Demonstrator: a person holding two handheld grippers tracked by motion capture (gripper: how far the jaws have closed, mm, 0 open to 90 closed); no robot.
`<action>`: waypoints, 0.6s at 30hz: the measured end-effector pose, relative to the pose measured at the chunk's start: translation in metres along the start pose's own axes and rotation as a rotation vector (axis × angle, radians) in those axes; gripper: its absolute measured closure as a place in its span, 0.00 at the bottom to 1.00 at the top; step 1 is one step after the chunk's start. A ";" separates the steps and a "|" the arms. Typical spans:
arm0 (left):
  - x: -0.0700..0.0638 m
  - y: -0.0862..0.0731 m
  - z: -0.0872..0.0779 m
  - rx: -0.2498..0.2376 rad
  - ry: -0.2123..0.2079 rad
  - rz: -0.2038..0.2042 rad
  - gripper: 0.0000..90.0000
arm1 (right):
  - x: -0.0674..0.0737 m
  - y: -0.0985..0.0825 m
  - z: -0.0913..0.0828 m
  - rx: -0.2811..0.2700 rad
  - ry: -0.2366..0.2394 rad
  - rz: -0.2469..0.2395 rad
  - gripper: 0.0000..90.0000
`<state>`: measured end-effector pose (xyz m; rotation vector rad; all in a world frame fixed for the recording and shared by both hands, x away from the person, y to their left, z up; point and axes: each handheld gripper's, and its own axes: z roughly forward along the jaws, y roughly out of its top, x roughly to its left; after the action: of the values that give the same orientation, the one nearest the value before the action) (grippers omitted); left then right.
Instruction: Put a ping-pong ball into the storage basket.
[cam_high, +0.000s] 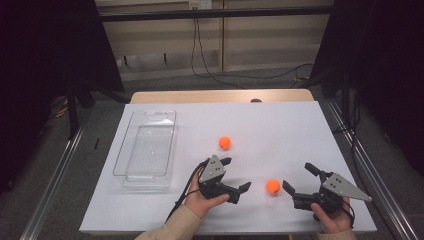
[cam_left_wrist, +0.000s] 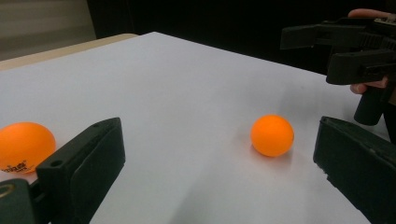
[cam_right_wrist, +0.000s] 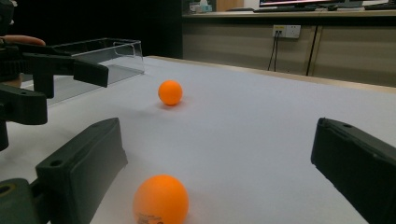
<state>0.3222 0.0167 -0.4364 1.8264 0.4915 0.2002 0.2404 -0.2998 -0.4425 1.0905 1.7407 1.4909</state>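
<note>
Two orange balls lie on the white table sheet (cam_high: 280, 125). The far ball (cam_high: 225, 142) rests near the middle. The near ball (cam_high: 273, 186) sits between my two grippers, touching neither. My left gripper (cam_high: 236, 173) is open and points right toward the near ball (cam_left_wrist: 272, 135); the far ball (cam_left_wrist: 23, 144) lies just outside its left jaw. My right gripper (cam_high: 298, 176) is open and points left. The near ball (cam_right_wrist: 161, 198) lies between its jaws, close to the left one. The far ball (cam_right_wrist: 170, 92) is farther ahead.
A clear plastic tray (cam_high: 147, 147) lies empty on the left part of the sheet, and its wall (cam_right_wrist: 102, 56) shows behind the left gripper (cam_right_wrist: 46, 70). The right gripper (cam_left_wrist: 345, 46) shows across from the left one. The table's wooden far edge (cam_high: 220, 96) shows beyond the sheet.
</note>
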 end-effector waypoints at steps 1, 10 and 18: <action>0.000 0.000 0.001 -0.001 -0.003 -0.001 0.02 | 0.000 0.000 0.000 0.000 0.000 0.000 0.02; -0.002 0.003 0.007 0.028 -0.022 0.005 0.02 | 0.000 0.000 0.000 0.000 0.000 -0.001 0.02; -0.002 0.002 0.011 0.042 -0.027 0.000 0.02 | 0.000 0.000 0.000 0.002 -0.001 0.001 0.02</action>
<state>0.3252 0.0054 -0.4376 1.8673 0.4796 0.1661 0.2406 -0.2998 -0.4427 1.0932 1.7412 1.4894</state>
